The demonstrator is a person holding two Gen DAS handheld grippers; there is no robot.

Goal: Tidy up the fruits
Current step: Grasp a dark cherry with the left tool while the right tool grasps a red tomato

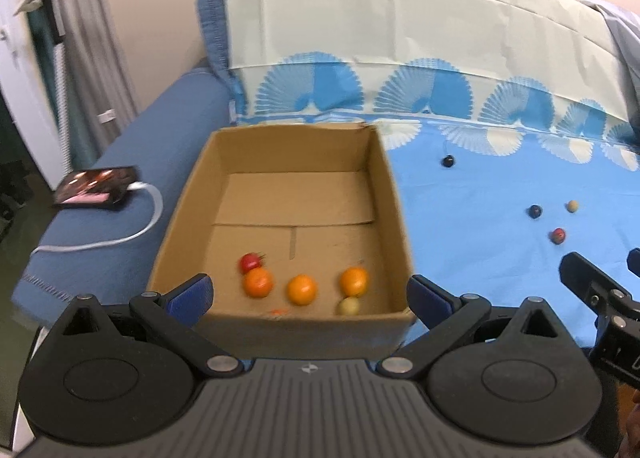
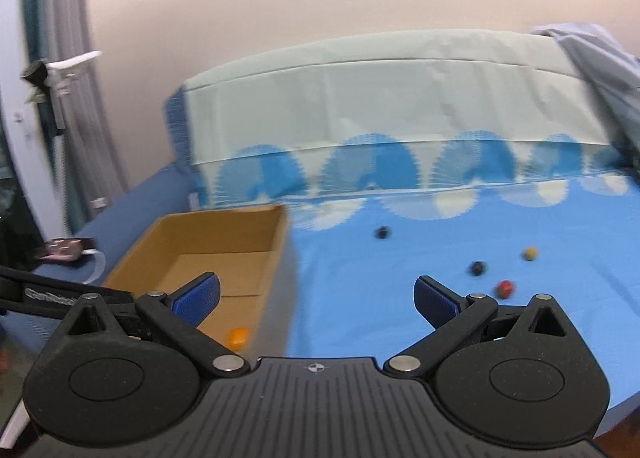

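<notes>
Left wrist view, sweeping from the left: a phone (image 1: 96,187) on its white cable (image 1: 120,234) lies on the bed's darker blue edge, then the cardboard box (image 1: 188,213) with three oranges (image 1: 302,290), a red fruit (image 1: 250,262) and a pale one (image 1: 348,306) gathered by its near wall. The left gripper (image 1: 310,296) hovers over that wall, jaws spread wide, holding nothing. Further right, on the light blue sheet (image 1: 480,238), four small fruits (image 1: 535,211) lie loose, well apart from the box. The right gripper (image 2: 316,298) is also wide open and empty, with the red fruit (image 2: 504,288) just beyond its right finger. My worry: these little round fruits could roll on the soft sheet if a finger nudges one before closing, and the blur suggests quick movement. Some white lettering shows on the other gripper at the right view's left edge, too smeared to read.
</notes>
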